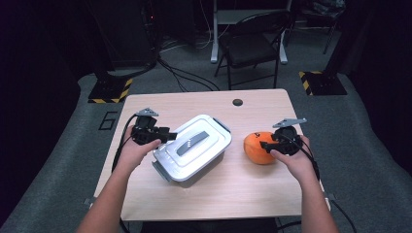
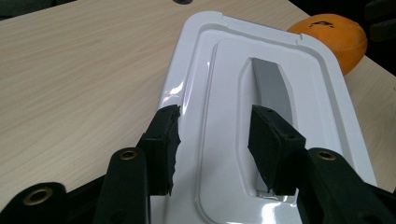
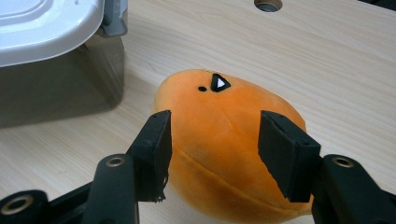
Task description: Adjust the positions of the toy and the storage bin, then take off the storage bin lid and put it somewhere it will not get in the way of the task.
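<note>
A silver metal container with a lid (image 1: 194,145) sits at an angle on the table's middle left. Its lid carries a flat grey handle (image 2: 271,88). My left gripper (image 1: 170,136) hovers low over the lid's near end, open, one jaw by the lid's edge and the other over the handle; in the left gripper view (image 2: 215,135) nothing is between the pads. An orange plush (image 1: 252,145) with a small black beak mark lies on the table to the right. My right gripper (image 3: 215,140) stands over its near side with the jaws apart, and the plush (image 3: 215,107) shows no dent.
The wooden table (image 1: 243,194) has a cable hole (image 1: 237,102) near its far edge. A black folding chair (image 1: 252,46) stands on the floor behind it, with yellow-striped bases at both sides. The container's latch end (image 3: 114,18) lies close to the plush.
</note>
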`<move>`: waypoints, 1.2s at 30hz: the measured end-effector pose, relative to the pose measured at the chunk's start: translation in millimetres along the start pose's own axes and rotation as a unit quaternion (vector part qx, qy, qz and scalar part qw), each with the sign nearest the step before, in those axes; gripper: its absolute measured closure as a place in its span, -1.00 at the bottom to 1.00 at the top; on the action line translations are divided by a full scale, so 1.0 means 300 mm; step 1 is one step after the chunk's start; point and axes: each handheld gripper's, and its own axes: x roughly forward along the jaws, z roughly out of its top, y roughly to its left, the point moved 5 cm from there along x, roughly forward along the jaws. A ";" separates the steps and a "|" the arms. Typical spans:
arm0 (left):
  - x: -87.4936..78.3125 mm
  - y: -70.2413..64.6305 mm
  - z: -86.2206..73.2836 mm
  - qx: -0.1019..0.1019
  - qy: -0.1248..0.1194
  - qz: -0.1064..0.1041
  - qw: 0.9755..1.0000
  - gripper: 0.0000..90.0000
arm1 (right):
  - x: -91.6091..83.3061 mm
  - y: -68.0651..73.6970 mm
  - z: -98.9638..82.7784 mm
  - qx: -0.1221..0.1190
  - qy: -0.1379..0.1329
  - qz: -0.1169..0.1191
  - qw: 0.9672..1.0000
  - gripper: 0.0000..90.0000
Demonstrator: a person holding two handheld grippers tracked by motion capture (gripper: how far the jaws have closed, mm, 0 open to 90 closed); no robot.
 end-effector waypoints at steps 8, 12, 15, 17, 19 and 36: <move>-0.008 0.000 0.001 -0.001 -0.004 0.009 1.000 0.15 | -0.004 0.002 0.002 0.002 0.000 -0.001 1.000 0.00; -0.001 -0.014 0.007 0.008 0.003 0.007 1.000 0.15 | -0.006 0.002 0.003 0.002 -0.003 0.000 1.000 0.00; 0.001 -0.024 0.015 0.009 0.007 0.006 1.000 0.18 | -0.008 -0.002 0.003 -0.001 -0.005 -0.001 1.000 0.00; 0.002 -0.029 0.018 0.010 0.008 0.006 1.000 0.19 | -0.008 -0.003 0.003 -0.004 -0.006 0.000 1.000 0.00; 0.004 -0.035 0.019 0.010 0.013 0.003 1.000 0.20 | -0.007 -0.002 0.004 -0.003 -0.006 0.000 1.000 0.00; 0.072 -0.102 0.037 0.032 0.036 -0.007 0.999 0.22 | -0.008 -0.011 -0.003 -0.001 -0.003 -0.002 1.000 -0.01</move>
